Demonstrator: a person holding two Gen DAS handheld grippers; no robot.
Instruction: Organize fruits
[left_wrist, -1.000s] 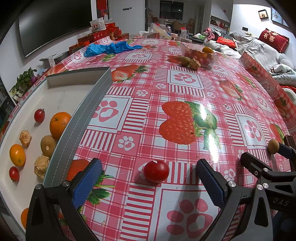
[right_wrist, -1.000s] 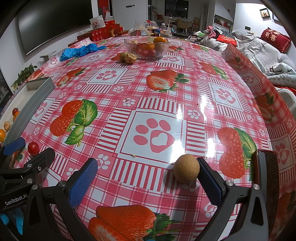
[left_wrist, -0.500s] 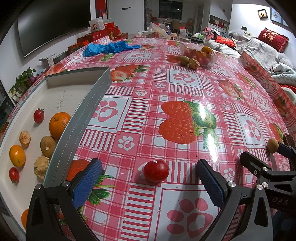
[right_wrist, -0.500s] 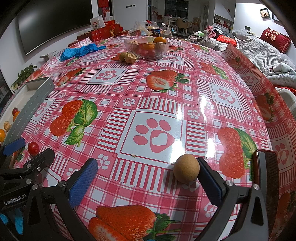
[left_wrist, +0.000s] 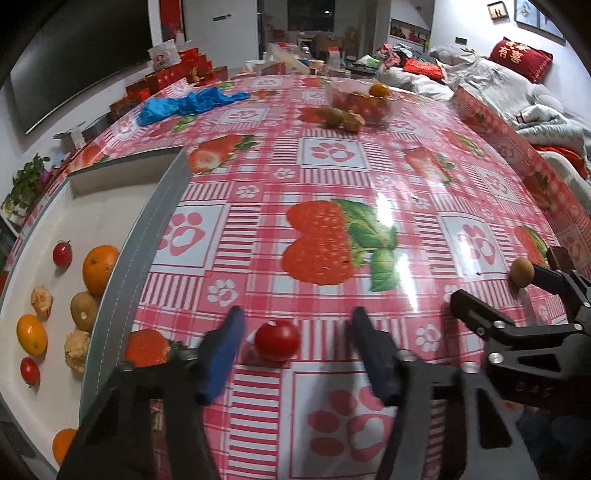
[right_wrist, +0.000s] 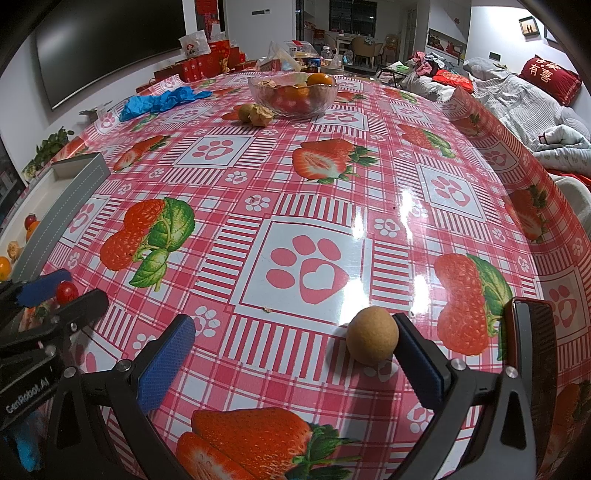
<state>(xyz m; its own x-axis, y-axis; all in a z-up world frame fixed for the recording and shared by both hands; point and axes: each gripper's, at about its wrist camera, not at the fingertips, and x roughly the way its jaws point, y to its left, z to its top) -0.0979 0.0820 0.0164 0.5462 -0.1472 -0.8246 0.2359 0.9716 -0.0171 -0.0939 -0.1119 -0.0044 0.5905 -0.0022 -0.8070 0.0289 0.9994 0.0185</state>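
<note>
A red cherry tomato (left_wrist: 277, 339) lies on the strawberry-print tablecloth between the blue pads of my left gripper (left_wrist: 295, 318). Its jaws are closing. The left pad (left_wrist: 221, 354) is almost at the tomato, and a clear gap separates the fruit from the right pad (left_wrist: 373, 354). My right gripper (right_wrist: 291, 325) stands wide open, low over the table. A round brown fruit (right_wrist: 372, 339) rests against its right pad (right_wrist: 417, 362), far from the left one. In the left wrist view, that fruit (left_wrist: 521, 272) shows at the right edge.
A white tray with a grey rim (left_wrist: 122, 280) lies left of the tomato and holds oranges, kiwis, small tomatoes and dried fruits. A glass bowl (right_wrist: 291, 94) of fruit stands at the far side, with a kiwi (right_wrist: 244, 112) beside it. Blue gloves (right_wrist: 159, 101) lie at the back left.
My left gripper's jaws have narrowed from wide open to close around the cherry tomato. The right gripper and the brown fruit have not moved.
</note>
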